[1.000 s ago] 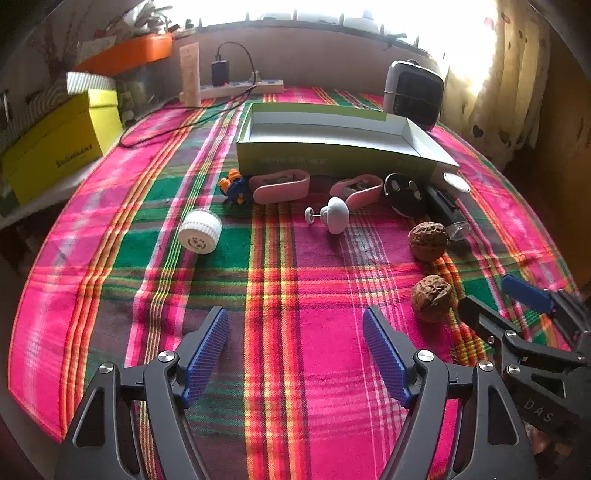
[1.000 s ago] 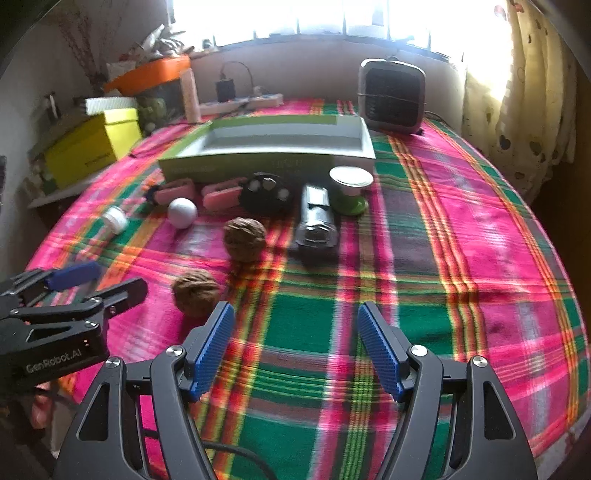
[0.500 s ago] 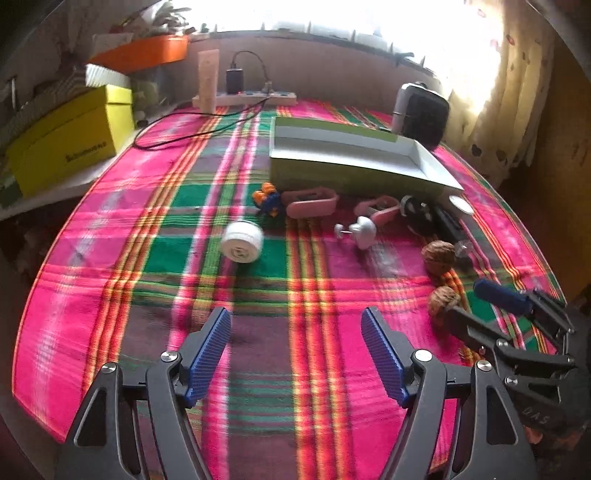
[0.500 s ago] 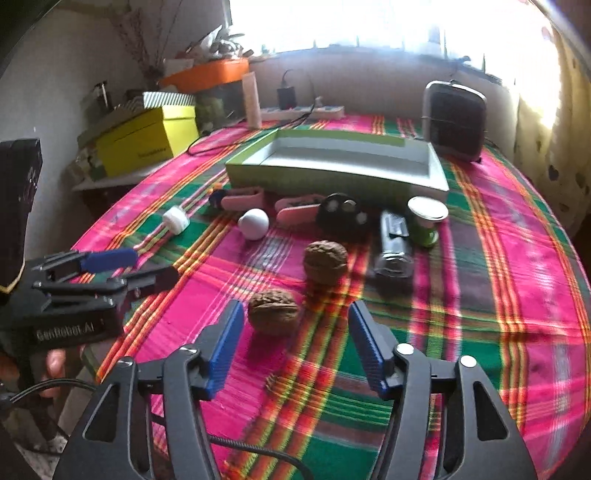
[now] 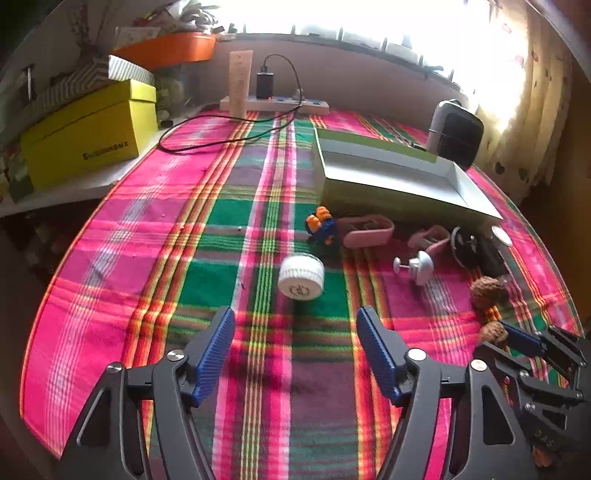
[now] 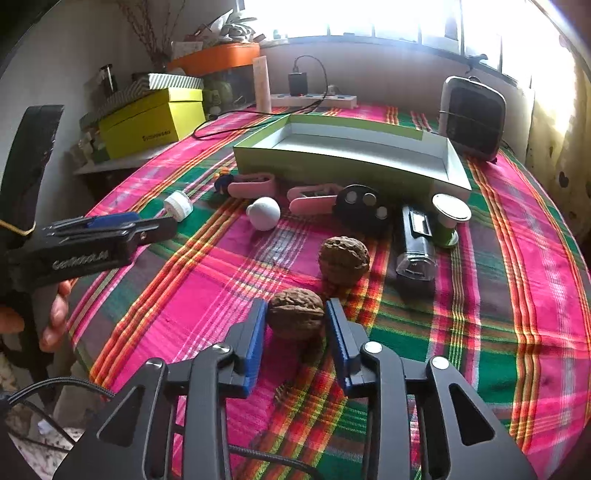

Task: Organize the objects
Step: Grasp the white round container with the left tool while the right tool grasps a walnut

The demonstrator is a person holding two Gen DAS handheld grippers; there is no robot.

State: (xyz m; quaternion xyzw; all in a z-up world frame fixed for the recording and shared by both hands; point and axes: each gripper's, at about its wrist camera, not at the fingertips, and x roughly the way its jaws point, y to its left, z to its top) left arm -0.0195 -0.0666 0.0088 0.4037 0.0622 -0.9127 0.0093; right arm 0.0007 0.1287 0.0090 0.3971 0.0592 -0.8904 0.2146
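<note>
Jaws over plaid tablecloth [image 5: 147,229], bright window [image 6: 369,14]

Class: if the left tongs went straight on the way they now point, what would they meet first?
Most likely the white cap, lying on the tablecloth just beyond the open left tongs and roughly centred between them. Depth is hard to judge; they might touch cloth first.

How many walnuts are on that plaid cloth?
2. One brown wrinkled walnut sits between the blue pads of the right tool, which has just been closing on it. The other walnut lies just beyond, near the black cylinder. None seem hidden.
</note>
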